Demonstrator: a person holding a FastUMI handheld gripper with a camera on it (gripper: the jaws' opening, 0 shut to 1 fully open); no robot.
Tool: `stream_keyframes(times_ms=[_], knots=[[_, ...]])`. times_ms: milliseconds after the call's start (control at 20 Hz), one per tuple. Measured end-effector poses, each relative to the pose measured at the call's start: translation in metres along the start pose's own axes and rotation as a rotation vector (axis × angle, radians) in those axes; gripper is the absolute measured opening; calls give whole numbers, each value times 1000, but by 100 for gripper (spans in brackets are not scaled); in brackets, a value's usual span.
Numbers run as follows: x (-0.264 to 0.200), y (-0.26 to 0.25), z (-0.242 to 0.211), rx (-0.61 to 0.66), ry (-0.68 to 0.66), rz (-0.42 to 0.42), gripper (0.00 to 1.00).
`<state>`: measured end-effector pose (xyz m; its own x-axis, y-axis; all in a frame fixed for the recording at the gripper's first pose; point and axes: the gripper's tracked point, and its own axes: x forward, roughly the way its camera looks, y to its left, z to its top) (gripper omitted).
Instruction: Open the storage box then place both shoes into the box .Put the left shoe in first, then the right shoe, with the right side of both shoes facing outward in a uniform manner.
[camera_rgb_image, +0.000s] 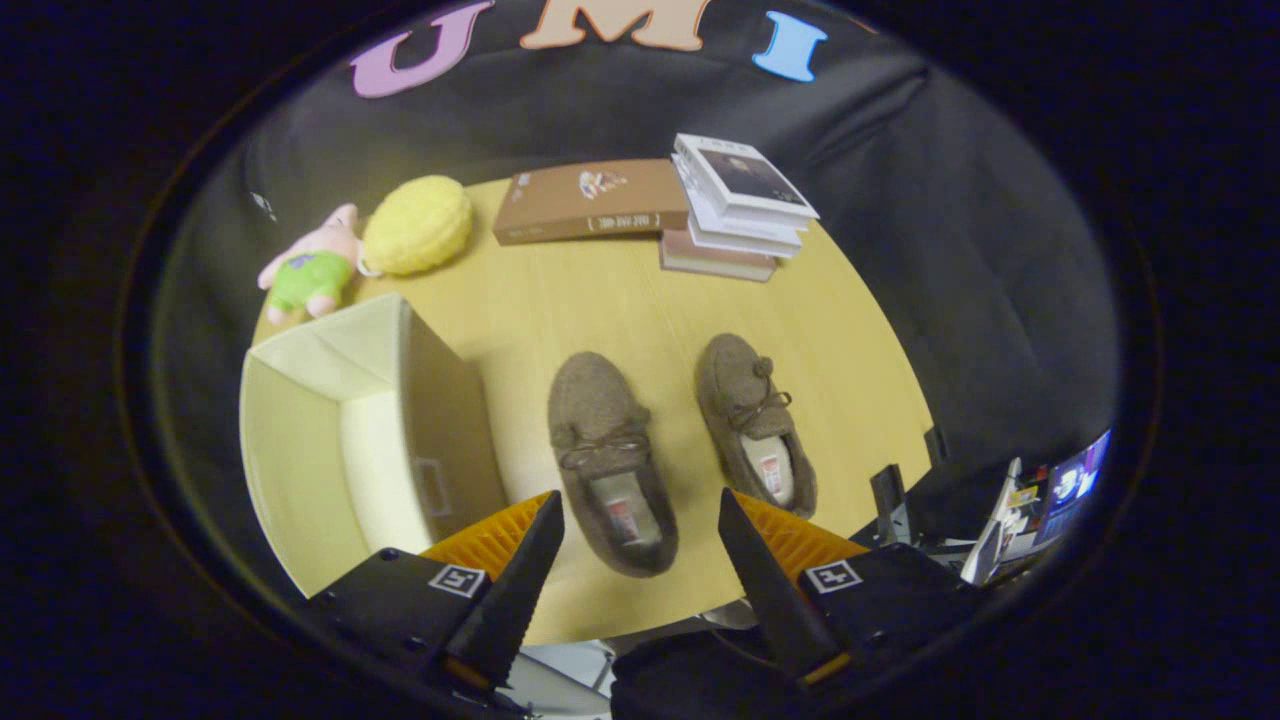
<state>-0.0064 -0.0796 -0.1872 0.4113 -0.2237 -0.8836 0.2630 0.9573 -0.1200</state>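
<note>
Brown felt left shoe (610, 462) is lying just ahead of my tongs (640, 520), heel between the spread, empty fingers, long axis running away from me; right shoe (755, 425) beside it, open storage box (350, 440) alongside.

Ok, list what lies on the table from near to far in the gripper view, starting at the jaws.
gripper, jaws open with nothing between them → left shoe just ahead → right shoe → brown book → stack of books at the far edge.
</note>
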Motion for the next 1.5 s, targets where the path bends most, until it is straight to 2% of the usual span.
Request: stream_keyframes(times_ms=[200,350,600,800,950,1050,1300,1500], knots=[[52,4,-10,-42,122,28,99],[78,2,-18,-83,192,31,86],[105,-8,-29,-84,258,50,73],[114,-13,-34,-61,291,75,46],[121,3,-38,-40,301,161,27],[123,7,-39,-57,298,175,13],[124,10,-41,-106,307,208,9],[125,7,-45,-103,300,185,7]])
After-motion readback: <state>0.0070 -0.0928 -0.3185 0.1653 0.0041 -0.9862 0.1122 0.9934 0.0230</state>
